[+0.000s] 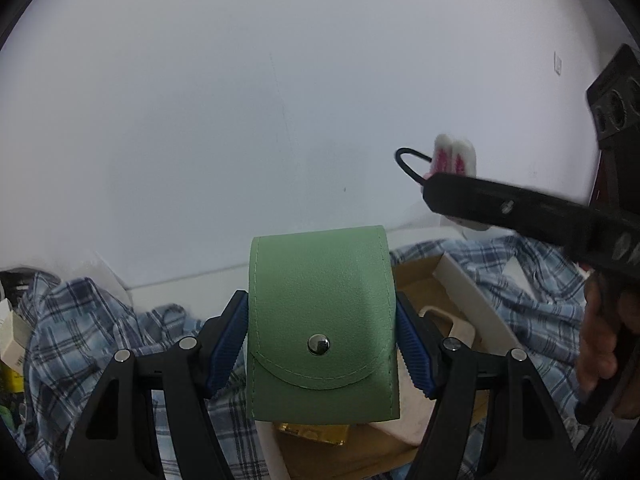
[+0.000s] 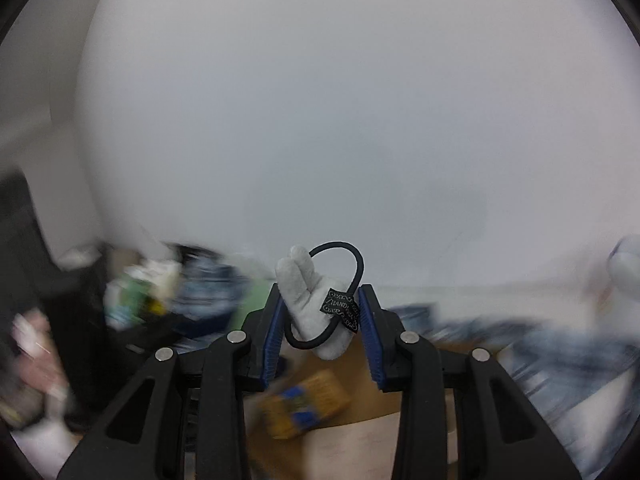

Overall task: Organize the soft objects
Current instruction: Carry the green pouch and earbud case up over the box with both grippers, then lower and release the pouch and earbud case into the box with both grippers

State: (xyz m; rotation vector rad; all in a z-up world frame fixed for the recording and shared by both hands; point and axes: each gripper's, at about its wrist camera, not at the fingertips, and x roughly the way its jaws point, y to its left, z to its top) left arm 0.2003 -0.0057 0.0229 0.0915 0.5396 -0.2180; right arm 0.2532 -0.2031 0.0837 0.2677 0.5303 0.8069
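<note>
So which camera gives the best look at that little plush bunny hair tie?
The right wrist view: the bunny hair tie sits centred between the right hand-held gripper pads. The left wrist view shows only its pink ears and elastic loop behind that gripper's finger.

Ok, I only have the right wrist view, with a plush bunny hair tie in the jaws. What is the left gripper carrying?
Observer: The left gripper is closed on a green pouch, held upright.
Operator: The bunny looks plain grey-white to me. Any colour on its other side?
Observer: Yes, in the left wrist view the bunny hair tie shows pink inner ears.
Operator: And what is below the pouch?
Observer: An open cardboard box, with blue plaid cloth around it.
</note>
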